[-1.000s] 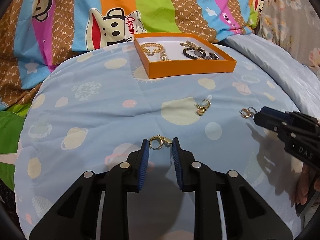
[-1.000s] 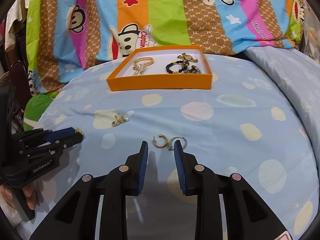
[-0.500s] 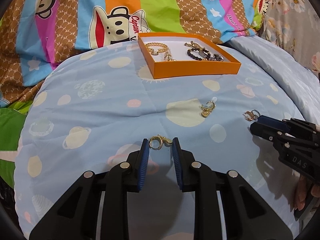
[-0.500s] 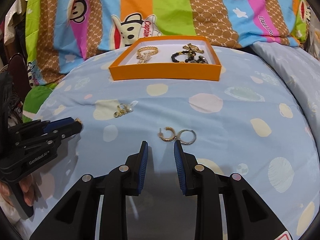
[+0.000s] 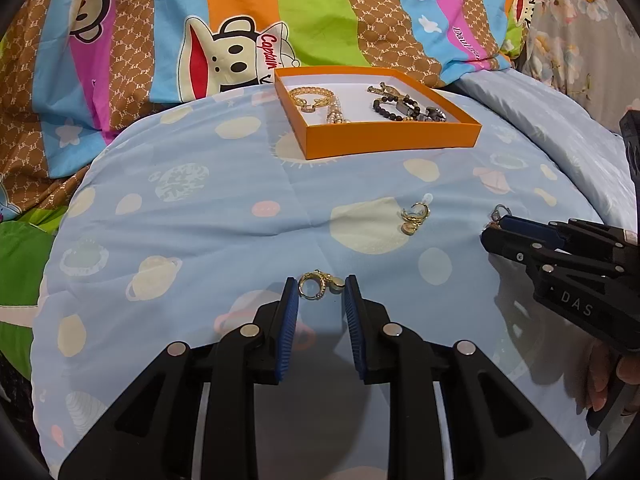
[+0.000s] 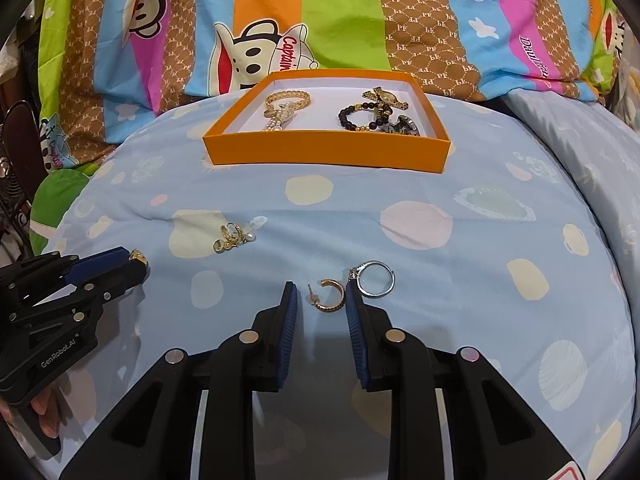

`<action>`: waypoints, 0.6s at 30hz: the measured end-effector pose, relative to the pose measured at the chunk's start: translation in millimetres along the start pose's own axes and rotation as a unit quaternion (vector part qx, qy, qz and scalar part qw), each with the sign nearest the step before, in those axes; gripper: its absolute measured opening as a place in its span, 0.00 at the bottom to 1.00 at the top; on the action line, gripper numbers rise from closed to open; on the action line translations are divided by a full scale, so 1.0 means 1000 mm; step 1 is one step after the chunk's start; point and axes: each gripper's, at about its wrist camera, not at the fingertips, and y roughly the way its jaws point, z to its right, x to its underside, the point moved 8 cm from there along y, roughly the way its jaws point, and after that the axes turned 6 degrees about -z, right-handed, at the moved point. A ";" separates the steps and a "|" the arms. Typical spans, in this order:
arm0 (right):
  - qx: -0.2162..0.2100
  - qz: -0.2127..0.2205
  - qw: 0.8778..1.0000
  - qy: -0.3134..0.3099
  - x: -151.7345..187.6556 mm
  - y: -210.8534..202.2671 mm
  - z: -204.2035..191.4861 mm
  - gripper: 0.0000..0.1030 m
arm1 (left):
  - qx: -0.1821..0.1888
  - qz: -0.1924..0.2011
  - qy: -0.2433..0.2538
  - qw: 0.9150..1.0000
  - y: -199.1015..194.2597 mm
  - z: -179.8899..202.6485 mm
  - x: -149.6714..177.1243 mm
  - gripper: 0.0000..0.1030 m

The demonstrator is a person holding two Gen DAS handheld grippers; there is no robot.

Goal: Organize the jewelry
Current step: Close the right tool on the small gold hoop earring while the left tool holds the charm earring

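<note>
In the left wrist view my left gripper (image 5: 321, 283) is shut on a gold hoop earring with a charm (image 5: 320, 284), just above the blue bedcover. The right wrist view shows my right gripper (image 6: 322, 294) with its jaws closing around a gold half-hoop earring (image 6: 330, 296) that lies flat on the cover. Its right pad touches the hoop and a thin gap shows at the left pad. A silver ring (image 6: 375, 278) lies just outside the right finger. A gold earring cluster with a pearl (image 6: 232, 236) lies loose between the grippers. The orange box (image 6: 328, 154) at the back holds bracelets and a watch.
A colourful monkey-print quilt (image 5: 240, 20) rises behind the orange box (image 5: 392, 140). A paler blue fold of bedding (image 6: 580, 140) runs along the right. The left gripper (image 6: 138, 264) reaches in from the left edge, a person's fingers (image 6: 44, 416) under its handle.
The right gripper has come forward so the gold half-hoop now lies between its fingertips, and its jaws have narrowed. The left gripper keeps its earring and has not moved.
</note>
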 end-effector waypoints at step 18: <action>-0.001 0.034 0.999 0.009 0.001 -0.018 0.004 0.17 | -0.001 0.006 0.001 1.000 -0.002 0.000 -0.001 0.22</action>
